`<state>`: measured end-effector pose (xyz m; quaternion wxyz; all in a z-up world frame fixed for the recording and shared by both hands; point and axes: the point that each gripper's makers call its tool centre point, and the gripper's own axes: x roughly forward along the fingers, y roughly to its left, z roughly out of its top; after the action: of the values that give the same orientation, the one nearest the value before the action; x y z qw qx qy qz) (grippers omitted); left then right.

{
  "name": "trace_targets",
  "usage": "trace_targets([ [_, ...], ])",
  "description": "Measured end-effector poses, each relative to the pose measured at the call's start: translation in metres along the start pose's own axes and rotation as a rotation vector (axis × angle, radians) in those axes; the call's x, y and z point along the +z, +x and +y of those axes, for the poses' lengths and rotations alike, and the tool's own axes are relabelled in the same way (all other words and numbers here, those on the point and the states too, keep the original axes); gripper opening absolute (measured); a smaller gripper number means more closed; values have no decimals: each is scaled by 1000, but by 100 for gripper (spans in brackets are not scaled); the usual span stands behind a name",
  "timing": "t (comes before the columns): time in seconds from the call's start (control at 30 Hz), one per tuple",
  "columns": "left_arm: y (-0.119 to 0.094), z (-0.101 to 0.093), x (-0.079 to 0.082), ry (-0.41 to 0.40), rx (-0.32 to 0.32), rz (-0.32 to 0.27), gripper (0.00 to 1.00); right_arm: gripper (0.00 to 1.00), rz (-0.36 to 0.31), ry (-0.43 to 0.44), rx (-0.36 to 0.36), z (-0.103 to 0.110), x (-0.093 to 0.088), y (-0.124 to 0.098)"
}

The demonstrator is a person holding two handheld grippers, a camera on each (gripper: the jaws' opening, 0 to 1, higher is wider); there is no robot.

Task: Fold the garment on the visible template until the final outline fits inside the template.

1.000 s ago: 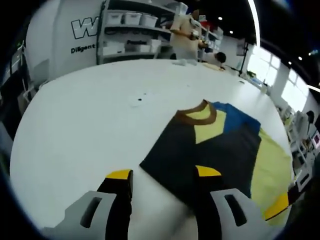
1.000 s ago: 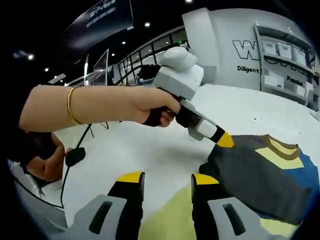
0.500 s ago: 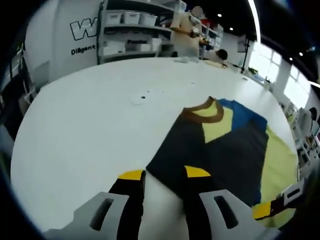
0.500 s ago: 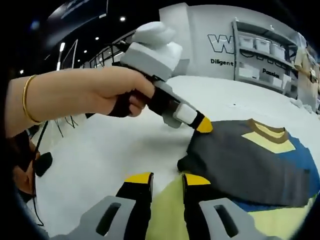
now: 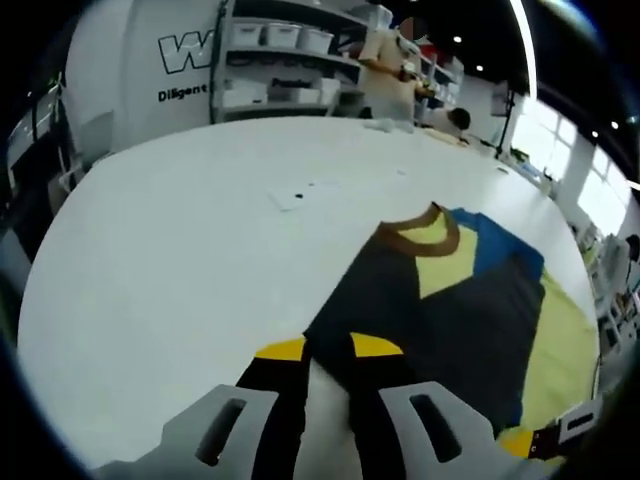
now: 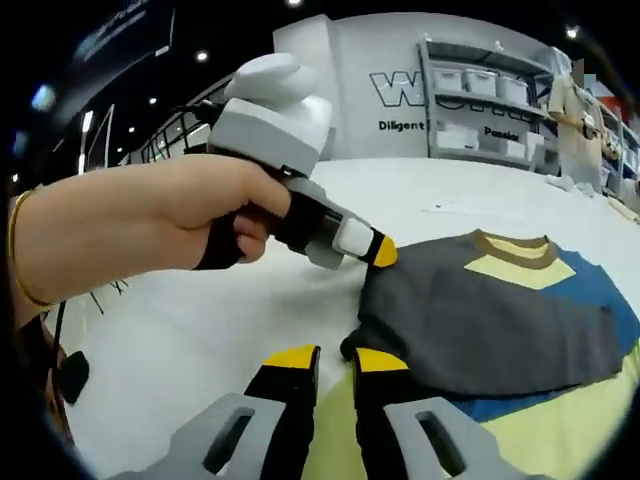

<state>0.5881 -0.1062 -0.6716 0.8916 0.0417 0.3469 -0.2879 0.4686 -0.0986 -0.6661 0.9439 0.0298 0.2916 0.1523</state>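
The folded garment (image 5: 440,310) is dark grey with a yellow chest panel, brown collar and blue part. It lies on a pale yellow template (image 5: 565,340) on the white table (image 5: 170,260). My left gripper (image 5: 327,348) straddles the garment's near corner, jaws a narrow gap apart. My right gripper's tip (image 5: 520,440) pokes in at lower right. In the right gripper view, the right gripper (image 6: 335,358) is nearly closed around another corner of the garment (image 6: 490,310), beside the template (image 6: 560,420). A hand (image 6: 170,220) holds the left gripper (image 6: 380,250) at the garment's edge.
Shelves with white bins (image 5: 280,40) and a standing person (image 5: 385,70) are beyond the table's far edge. A scrap of paper and small dark specks (image 5: 290,195) lie on the table. A dark cable plug (image 6: 70,370) lies off the left side.
Both grippers' jaws have closed steadily from wide to a narrow gap. Both have crept in toward the garment's corners.
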Motion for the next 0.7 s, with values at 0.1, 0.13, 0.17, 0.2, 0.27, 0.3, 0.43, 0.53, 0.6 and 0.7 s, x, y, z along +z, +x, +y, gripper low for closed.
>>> trace_targets([
  [0.1,1,1,0,3,5,-1,10,6,-1,53,-33,-3,0,2],
  [0.13,2,3,-1,8,17,4,9,7,-1,79,-42,-3,0,4],
  [0.17,1,4,-1,18,20,1,8,6,5,86,-56,-4,-1,5],
  [0.2,1,4,-1,18,21,2,6,5,14,84,-74,-5,-2,6],
  [0.27,1,3,-1,2,12,4,4,2,8,157,-102,-8,-2,7],
  [0.3,1,4,-1,2,15,0,4,2,8,186,-103,-7,-1,7],
  [0.43,1,4,0,5,17,1,3,0,6,200,-114,-8,2,9],
  [0.53,0,4,0,5,18,2,2,0,-4,196,-95,-4,4,7],
  [0.6,0,4,0,8,19,2,2,0,-2,200,-85,-3,2,4],
  [0.7,0,5,1,16,23,-1,2,0,5,186,-70,0,-2,1],
])
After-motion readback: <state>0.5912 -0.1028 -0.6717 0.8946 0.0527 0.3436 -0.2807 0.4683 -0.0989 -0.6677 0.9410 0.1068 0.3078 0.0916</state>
